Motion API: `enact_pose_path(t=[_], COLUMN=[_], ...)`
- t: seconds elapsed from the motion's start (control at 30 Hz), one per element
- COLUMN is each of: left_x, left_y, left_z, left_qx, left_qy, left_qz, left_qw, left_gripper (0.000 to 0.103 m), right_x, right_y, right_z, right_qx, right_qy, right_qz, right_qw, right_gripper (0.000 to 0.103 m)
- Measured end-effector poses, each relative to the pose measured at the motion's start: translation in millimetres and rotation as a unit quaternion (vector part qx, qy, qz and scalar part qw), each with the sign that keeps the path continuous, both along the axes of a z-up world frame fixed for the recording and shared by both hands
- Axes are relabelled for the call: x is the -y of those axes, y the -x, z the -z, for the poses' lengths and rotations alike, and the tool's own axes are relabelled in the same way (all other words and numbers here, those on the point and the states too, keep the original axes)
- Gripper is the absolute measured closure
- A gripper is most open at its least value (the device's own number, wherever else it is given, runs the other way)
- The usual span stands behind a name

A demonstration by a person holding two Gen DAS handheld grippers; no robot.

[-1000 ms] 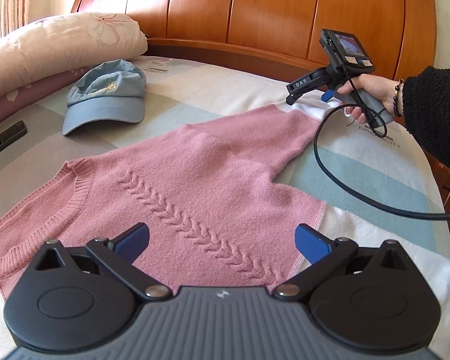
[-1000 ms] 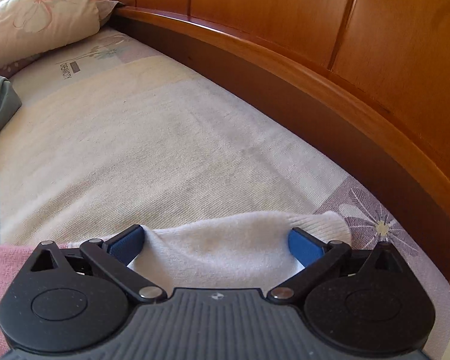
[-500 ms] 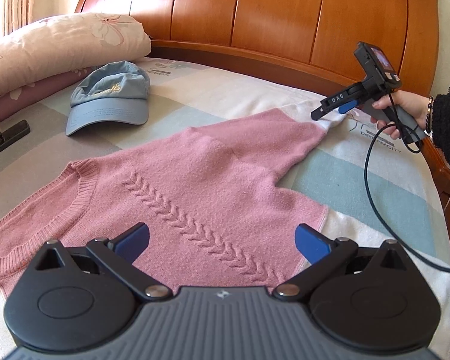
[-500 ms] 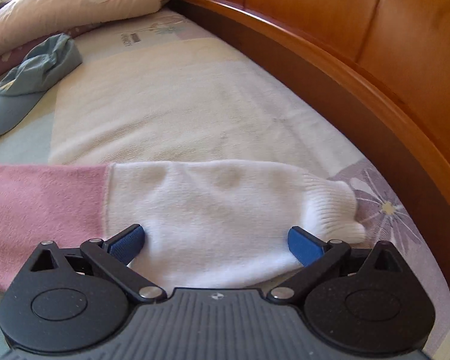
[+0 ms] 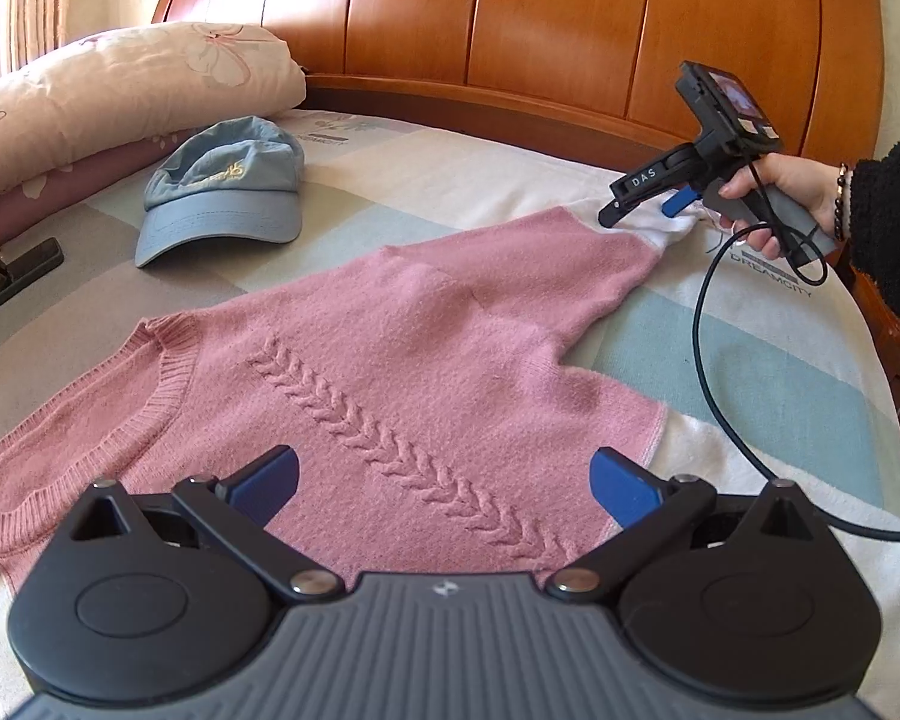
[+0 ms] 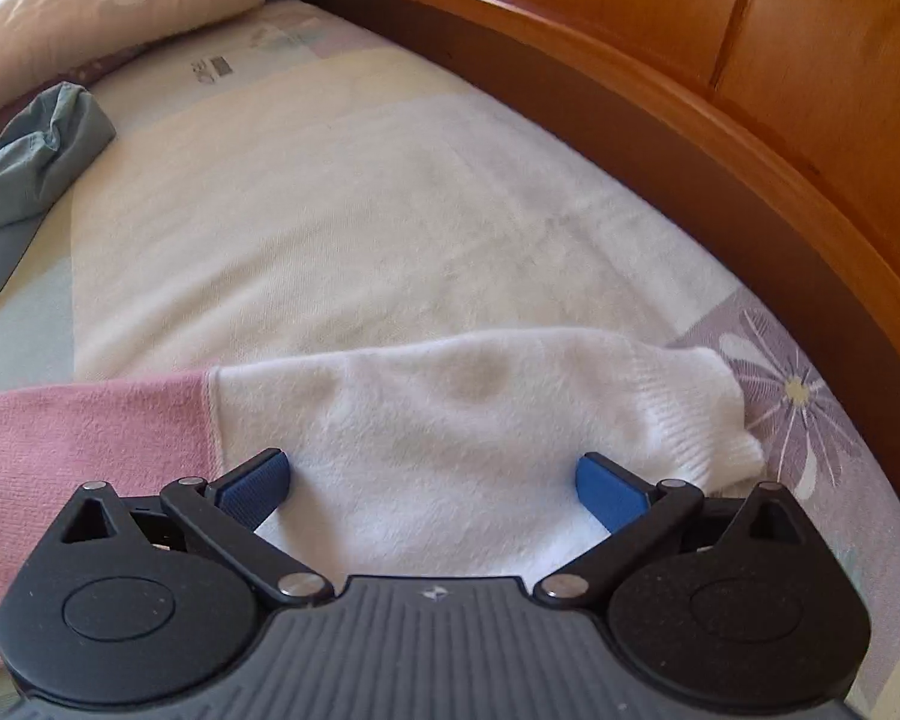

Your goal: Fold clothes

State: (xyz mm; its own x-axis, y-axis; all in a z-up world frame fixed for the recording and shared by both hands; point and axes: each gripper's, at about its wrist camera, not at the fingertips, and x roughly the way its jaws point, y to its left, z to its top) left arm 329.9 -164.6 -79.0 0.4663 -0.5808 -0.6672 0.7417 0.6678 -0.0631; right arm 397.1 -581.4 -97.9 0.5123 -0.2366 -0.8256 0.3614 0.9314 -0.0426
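My left gripper [image 5: 444, 483] hovered wide open over one pink sweater [image 5: 390, 372] flat on bed [image 5: 750, 360]. My right gripper [image 6: 432, 480], open, straddled white cuff [image 6: 480, 414] at 2 o'clock. One cap [image 5: 222, 192] at 10.

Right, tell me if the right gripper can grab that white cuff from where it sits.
Probably yes: the right gripper is open, its fingers either side of the white cuff, nothing between them.

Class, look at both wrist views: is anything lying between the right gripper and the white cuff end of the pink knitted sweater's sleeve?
Nothing visible does. The right gripper is open, its jaws straddling the white cuff end of the pink knitted sweater.
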Motion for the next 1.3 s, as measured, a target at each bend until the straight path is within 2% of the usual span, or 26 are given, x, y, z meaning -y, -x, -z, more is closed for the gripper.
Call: enact_pose_path(t=[0.13, 0.27, 0.33, 0.43, 0.53, 0.6, 0.7, 0.83, 0.97, 1.07, 1.17, 1.3], left_x=[1, 0, -2, -4, -5, -5, -6, -9, -11, -11, -12, -16], left_y=[-1, -1, 0, 1, 3, 4, 4, 3, 3, 4, 3, 1], left_z=[3, 3, 0, -5, -8, -10, -12, -13, -14, -14, -15, -16], left_qx=[-0.003, -0.002, 0.0, 0.003, 0.006, 0.008, 0.007, 0.004, 0.001, 0.003, 0.002, -0.001], left_qy=[-0.004, -0.003, 0.002, 0.01, 0.016, 0.018, 0.021, 0.024, 0.027, 0.023, 0.024, 0.032], left_qz=[-0.001, -0.001, -0.001, -0.001, 0.0, 0.002, 0.004, 0.005, 0.005, 0.006, 0.005, 0.002], left_qw=[1.0, 1.0, 1.0, 0.9999, 0.9999, 0.9998, 0.9997, 0.9997, 0.9996, 0.9997, 0.9997, 0.9995], left_gripper=[0.001, 0.001, 0.001, 0.001, 0.001, 0.001, 0.001, 0.001, 0.001, 0.001, 0.001, 0.001], right_x=[37, 21, 2, -32, -65, -81, -88, -94, -112, -130, -139, -159], right_y=[4, 7, 15, 27, 29, 30, 34, 48, 40, 19, 6, 36], right_z=[4, -6, -17, -31, -31, -26, -12, -16, -34, -30, -4, 8], right_qx=[0.041, 0.034, 0.048, 0.072, 0.07, 0.069, 0.038, 0.024, 0.06, 0.077, 0.049, 0.051], right_qy=[-0.01, 0.009, -0.011, -0.084, -0.144, -0.157, -0.134, -0.109, -0.122, -0.125, -0.097, -0.006], right_qz=[0.048, 0.042, 0.018, -0.048, -0.105, -0.128, -0.127, -0.123, -0.149, -0.163, -0.158, -0.192], right_qw=[0.998, 0.998, 0.999, 0.993, 0.982, 0.977, 0.982, 0.986, 0.979, 0.976, 0.982, 0.98], right_gripper=[0.0, 0.0, 0.0, 0.0, 0.0, 0.0, 0.0, 0.0, 0.0, 0.0, 0.0, 0.0])
